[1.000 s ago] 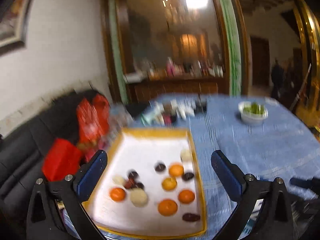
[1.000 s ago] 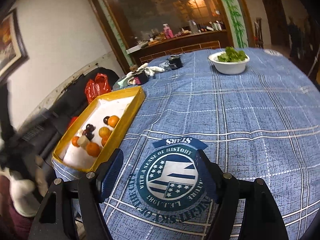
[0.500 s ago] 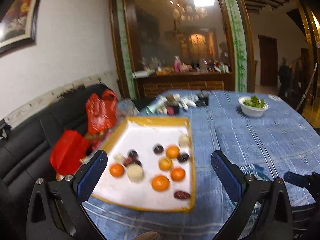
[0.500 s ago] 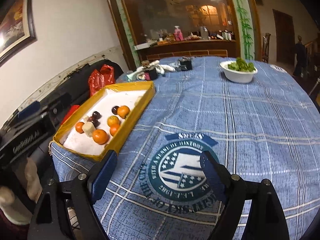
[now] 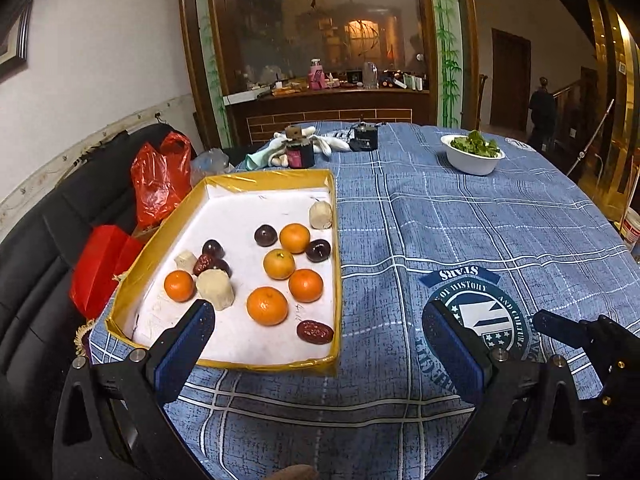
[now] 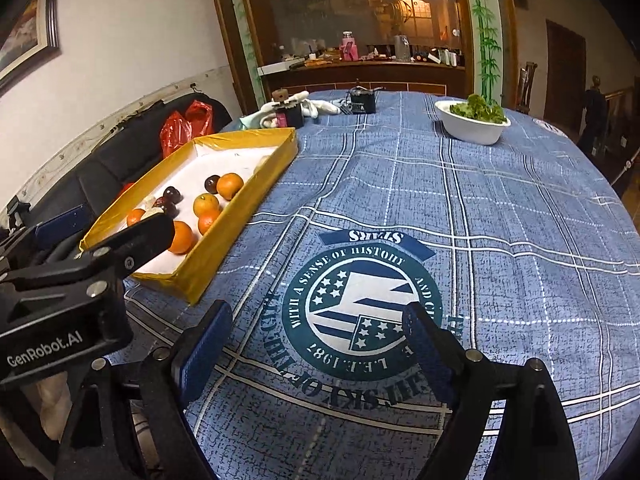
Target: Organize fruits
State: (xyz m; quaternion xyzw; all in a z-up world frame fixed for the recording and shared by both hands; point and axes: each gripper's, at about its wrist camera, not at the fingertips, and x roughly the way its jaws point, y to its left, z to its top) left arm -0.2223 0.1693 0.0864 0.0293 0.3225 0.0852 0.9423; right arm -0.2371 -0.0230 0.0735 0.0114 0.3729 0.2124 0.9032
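A yellow-rimmed tray (image 5: 260,364) with a white floor lies on the table's left side. It holds several oranges (image 5: 267,306), dark round fruits (image 5: 266,235), red dates (image 5: 315,332) and pale peeled pieces (image 5: 215,288). My left gripper (image 5: 316,316) hovers open over the tray's near right corner, nothing between its blue pads. My right gripper (image 6: 316,314) hangs over the round emblem (image 6: 360,300) on the cloth. Its jaws are opening, with nothing between them. The tray (image 6: 240,216) lies to its left, partly behind one black finger (image 6: 148,232) of the left gripper.
A blue checked cloth (image 5: 460,220) covers the round table. A white bowl of greens (image 5: 472,156) stands at the far right, with dark jars (image 5: 300,152) and a crumpled cloth behind the tray. Red plastic bags (image 5: 160,176) lie on a black sofa left of the table.
The left gripper has drawn back and sunk, so the tray now lies farther ahead. The right gripper's jaws have widened, and the left gripper has come closer into the right wrist view.
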